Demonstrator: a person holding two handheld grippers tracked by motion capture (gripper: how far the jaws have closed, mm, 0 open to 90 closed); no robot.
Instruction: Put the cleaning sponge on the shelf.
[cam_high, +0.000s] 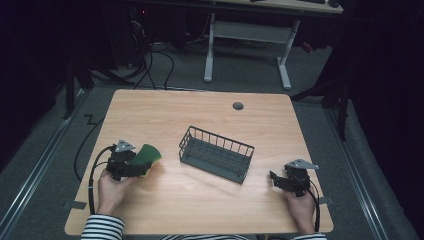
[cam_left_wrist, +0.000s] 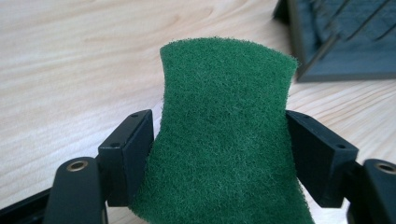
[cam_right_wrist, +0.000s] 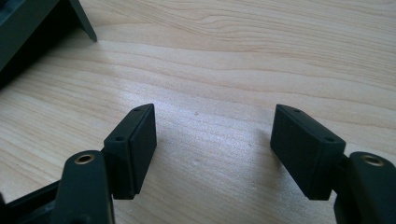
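Two hand-held grippers over light wooden bench (cam_high: 200, 200). Left hand-held gripper (cam_left_wrist: 219, 140) clenched wide on green-faced, yellow-backed scouring sponge (cam_left_wrist: 224, 140), pinched at edges so it bows, near dark wire basket (cam_high: 216, 153), likely destination. Right hand-held gripper (cam_right_wrist: 212, 140) released, empty, parked aside.
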